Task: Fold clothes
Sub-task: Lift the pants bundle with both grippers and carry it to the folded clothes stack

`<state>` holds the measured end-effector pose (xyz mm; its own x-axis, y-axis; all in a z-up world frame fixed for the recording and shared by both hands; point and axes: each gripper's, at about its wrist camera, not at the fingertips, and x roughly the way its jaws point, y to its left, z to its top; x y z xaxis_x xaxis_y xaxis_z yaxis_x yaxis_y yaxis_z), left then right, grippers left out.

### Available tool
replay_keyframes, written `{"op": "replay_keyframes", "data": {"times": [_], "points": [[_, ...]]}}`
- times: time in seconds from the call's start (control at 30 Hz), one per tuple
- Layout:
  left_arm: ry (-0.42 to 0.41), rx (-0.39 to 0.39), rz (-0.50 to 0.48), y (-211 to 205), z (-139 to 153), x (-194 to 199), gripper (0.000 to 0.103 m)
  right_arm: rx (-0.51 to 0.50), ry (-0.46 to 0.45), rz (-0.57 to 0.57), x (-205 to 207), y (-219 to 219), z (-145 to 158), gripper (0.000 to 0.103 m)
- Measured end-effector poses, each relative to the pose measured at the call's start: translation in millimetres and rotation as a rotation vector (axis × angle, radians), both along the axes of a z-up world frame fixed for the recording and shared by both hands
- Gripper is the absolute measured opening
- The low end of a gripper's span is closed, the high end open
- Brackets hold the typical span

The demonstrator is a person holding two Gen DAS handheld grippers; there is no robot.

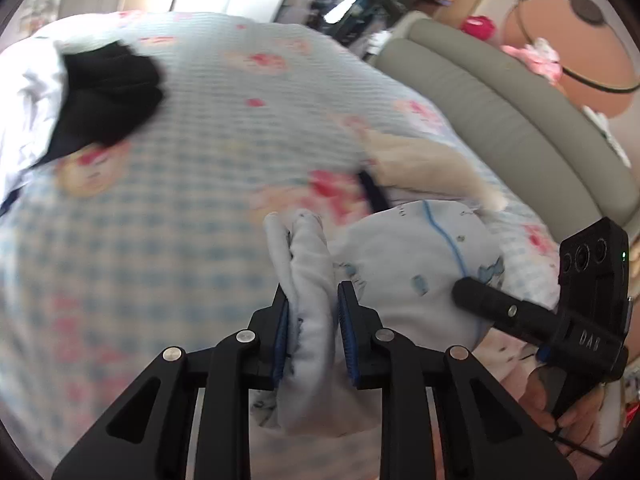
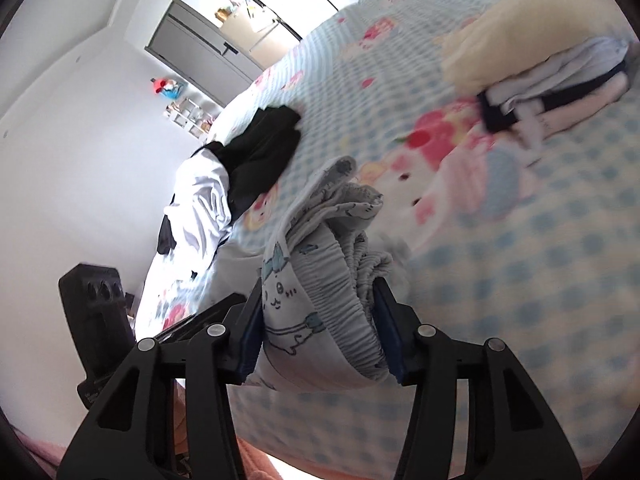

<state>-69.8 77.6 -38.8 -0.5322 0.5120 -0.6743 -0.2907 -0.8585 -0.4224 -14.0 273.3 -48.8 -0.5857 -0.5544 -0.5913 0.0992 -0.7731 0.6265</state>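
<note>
Pale printed garment point(image 1: 400, 280) one, two hand-held grippers clamping it, left point(image 1: 312, 320), right point(image 2: 318, 322)

Motion blurs the checked bedspread point(image 1: 168, 208) (cartoon prints smeared); folded pile point(image 2: 560, 80) blurred too.

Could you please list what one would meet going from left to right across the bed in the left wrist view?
White garment → black garment → pale blue garment held by the left gripper → right gripper → grey headboard.
</note>
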Motion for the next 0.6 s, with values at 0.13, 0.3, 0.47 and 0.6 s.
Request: {"op": "replay_keyframes", "data": {"times": [0.13,0.3,0.47,0.6], "points": [[0.033,0.013,-0.117,76.5,22.8,-31.4,0.023,0.027,0.063,-0.043,-7.3,47.6,27.7,0.051],[0.066,0.045,-0.163,141.3,51.1,-73.8,0.021,0.048,0.103,-0.134,-38.0,109.5,62.3,0.051],[0.195,0.084,-0.182,186.0,104.9,-119.5,0.021,0.073,0.215,-0.179,-64.4,160.7,116.5,0.051],[0.172,0.047,-0.119,205.3,87.2,-156.2,0.021,0.131,0.33,-0.22,-92.0,194.8,158.3,0.051]]}}
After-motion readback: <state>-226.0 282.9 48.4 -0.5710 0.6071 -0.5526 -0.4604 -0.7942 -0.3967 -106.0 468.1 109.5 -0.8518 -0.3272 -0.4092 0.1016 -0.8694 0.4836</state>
